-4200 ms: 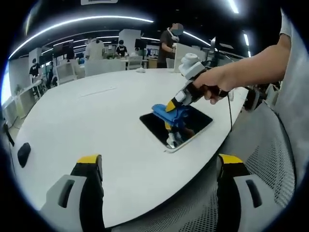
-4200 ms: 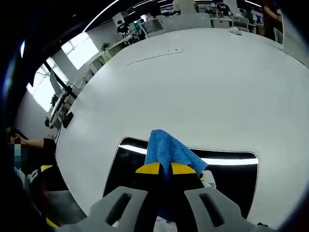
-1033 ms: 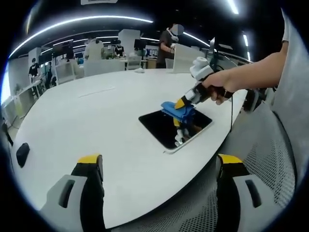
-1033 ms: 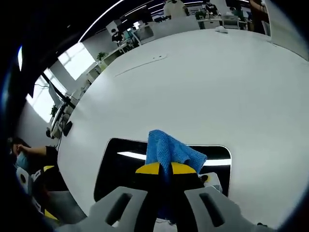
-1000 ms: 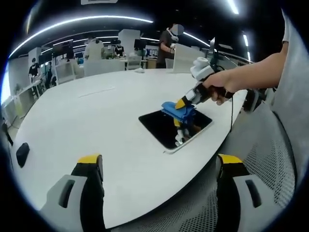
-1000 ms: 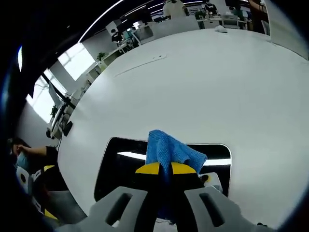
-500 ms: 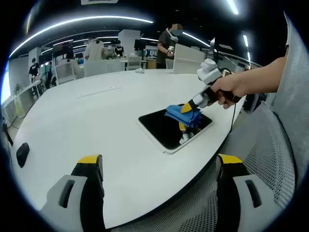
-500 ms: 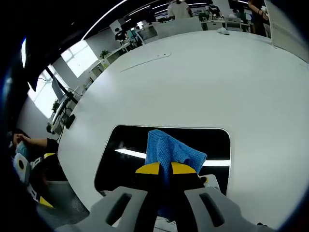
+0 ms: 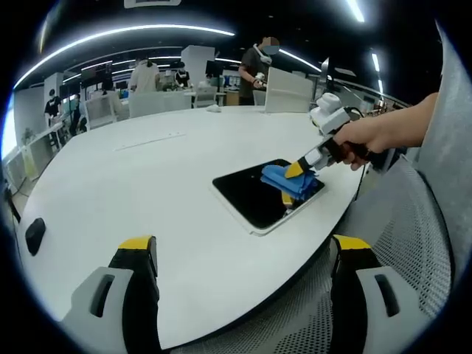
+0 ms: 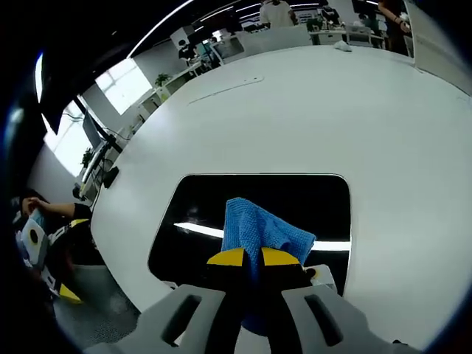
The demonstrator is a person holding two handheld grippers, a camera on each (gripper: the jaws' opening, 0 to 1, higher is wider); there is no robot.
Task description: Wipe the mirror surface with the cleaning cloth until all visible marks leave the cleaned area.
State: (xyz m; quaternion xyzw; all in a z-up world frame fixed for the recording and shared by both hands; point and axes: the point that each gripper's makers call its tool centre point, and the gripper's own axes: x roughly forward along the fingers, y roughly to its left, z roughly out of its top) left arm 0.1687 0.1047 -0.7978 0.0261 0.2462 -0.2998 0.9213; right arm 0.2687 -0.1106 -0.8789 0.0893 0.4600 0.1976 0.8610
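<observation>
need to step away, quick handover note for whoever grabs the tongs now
Right tongs: shut on the cloth, pressing it on the mirror near the person's edge of the table.
Left tongs: open, holding nothing, off the table's near edge.
Done: wiping is under way; I cannot tell whether marks remain on the dark glass.
Left: wipe the remaining surface, check for marks, keep mirror and cloth in sight.

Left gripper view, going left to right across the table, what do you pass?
Small black object at the table's edge → mirror → blue cloth → right gripper → the hand holding it.

Mirror (image 9: 254,195) flat on white table (image 9: 133,184)
</observation>
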